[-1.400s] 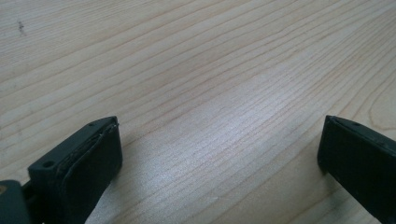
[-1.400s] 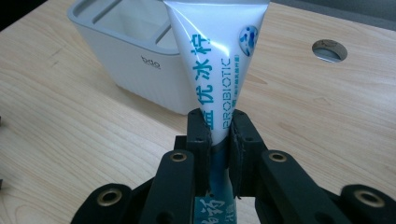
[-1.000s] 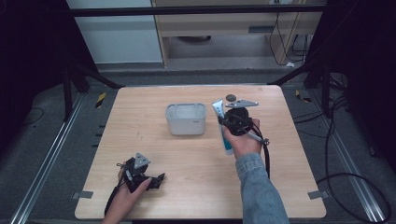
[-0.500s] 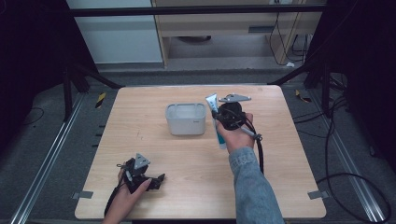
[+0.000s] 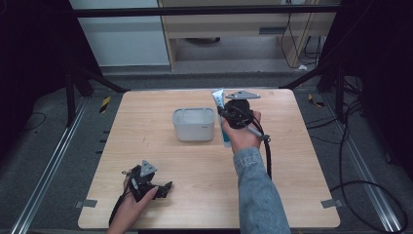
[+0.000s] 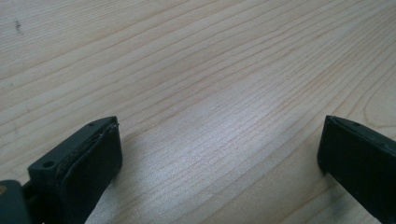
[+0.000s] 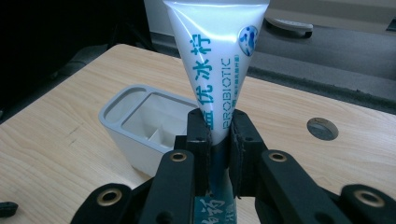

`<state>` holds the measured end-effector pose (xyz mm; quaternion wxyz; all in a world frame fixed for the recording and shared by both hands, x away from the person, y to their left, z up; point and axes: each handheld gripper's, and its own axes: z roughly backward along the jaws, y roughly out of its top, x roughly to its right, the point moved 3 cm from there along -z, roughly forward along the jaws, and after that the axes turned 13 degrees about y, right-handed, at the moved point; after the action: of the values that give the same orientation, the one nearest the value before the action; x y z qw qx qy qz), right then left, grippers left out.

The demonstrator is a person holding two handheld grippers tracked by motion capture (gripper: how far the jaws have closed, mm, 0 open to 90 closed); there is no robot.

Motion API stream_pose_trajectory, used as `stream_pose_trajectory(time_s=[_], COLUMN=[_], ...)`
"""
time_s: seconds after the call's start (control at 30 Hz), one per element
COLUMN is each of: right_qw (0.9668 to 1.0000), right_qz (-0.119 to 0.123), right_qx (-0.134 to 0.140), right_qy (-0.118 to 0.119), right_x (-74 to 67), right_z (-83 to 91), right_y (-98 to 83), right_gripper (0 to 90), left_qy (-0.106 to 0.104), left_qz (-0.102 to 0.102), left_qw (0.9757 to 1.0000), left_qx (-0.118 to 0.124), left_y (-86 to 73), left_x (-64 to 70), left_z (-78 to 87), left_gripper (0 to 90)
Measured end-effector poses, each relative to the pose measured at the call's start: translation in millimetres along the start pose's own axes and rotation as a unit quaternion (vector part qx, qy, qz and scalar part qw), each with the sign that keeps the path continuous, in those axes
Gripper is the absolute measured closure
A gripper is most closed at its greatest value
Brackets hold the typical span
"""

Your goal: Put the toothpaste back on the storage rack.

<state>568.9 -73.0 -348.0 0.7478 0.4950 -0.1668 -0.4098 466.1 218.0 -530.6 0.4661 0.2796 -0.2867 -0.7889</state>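
Wooden desk [image 5: 292, 161], toothpaste tube [image 5: 220, 105] held just right of the grey organiser box [image 5: 194, 124].
High view: right gripper [image 5: 225, 113] nearer the box; left gripper [image 5: 165, 187] rested well apart. Left gripper view: jaws wide, empty. Right gripper view: jaws clamped the tube [image 7: 212, 70] mid-length, long axis upright, box [image 7: 140, 126] lying left beyond.

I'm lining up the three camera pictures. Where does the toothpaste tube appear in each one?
High view: the toothpaste tube stands right of centre, held in the right claw, just right of the grey holder.
Right gripper view: the tube rises up the middle, pinched between the two jaws.
Left gripper view: bare table between open jaws, no tube.
Shared landmark: the grey holder, left of the tube.
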Motion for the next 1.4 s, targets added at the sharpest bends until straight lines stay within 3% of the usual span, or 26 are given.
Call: stream_pose_trajectory(time_s=[0.4, 0.7, 1.4], right_qw=[0.9999, 0.9995, 0.9974], right_qz=[0.012, 0.023, 0.028], right_qx=[-0.001, 0.023, 0.067], right_qy=[0.003, 0.006, -0.006], right_x=[-16.8, -31.3, -36.3], right_z=[-12.6, -17.4, -22.0], right_y=[9.4, 27.3, 58.5], right_gripper=[80.4, 80.5, 80.3], left_qy=[-0.003, -0.002, -0.003], left_qz=[-0.003, -0.002, -0.003], left_qw=[1.0, 1.0, 1.0], left_qx=[0.0, 0.0, 0.0], left_y=[-1.0, -1.1, -1.0], left_x=[0.4, 0.6, 0.5], left_z=[1.3, 1.4, 1.3], left_gripper=[0.0, 0.0, 0.0])
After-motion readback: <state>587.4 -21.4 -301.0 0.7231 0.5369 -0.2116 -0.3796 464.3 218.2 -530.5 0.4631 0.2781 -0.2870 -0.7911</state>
